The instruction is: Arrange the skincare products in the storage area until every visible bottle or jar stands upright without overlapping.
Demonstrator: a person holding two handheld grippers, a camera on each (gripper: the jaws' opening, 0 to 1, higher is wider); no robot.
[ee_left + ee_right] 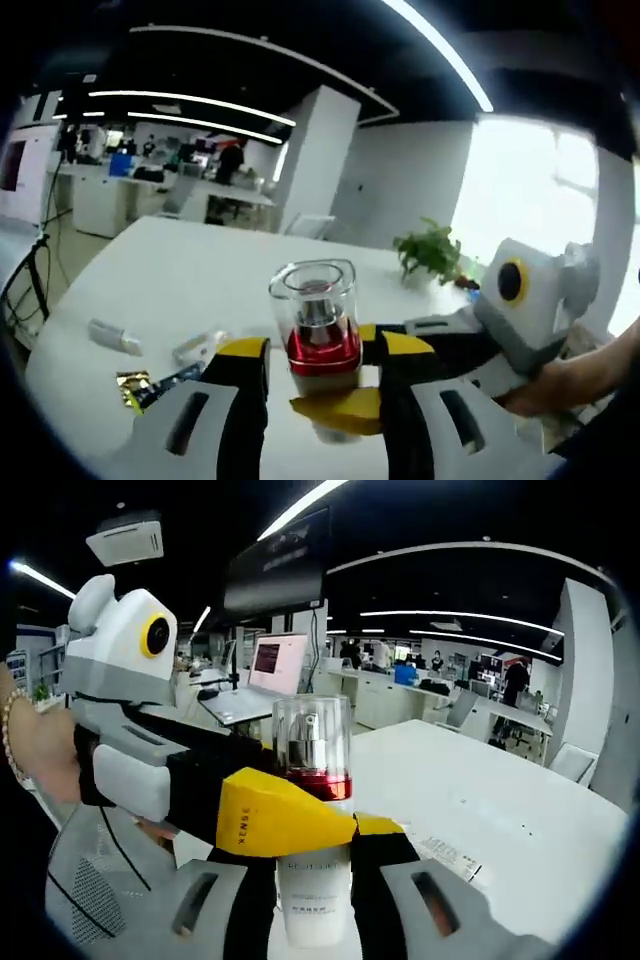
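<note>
A skincare bottle [316, 325] with a clear cap, a red collar and a white body [314, 900] is held upright in the air above the white table [200, 270]. In the left gripper view my left gripper [322, 352] is shut on it at the collar, its yellow-tipped jaws on either side. The right gripper [525, 300] comes in from the right, its yellow jaw under the bottle. In the right gripper view my right gripper [315, 875] clamps the white body, and the left gripper [150, 730] crosses from the left with a yellow jaw over the bottle's middle.
On the table lie a small clear tube [115, 337], a second tube [200, 346] and flat sachets [140, 386]. A potted plant [432, 250] stands at the far edge. A laptop [262, 680] sits on a desk behind. A printed slip [445, 856] lies on the table [500, 810].
</note>
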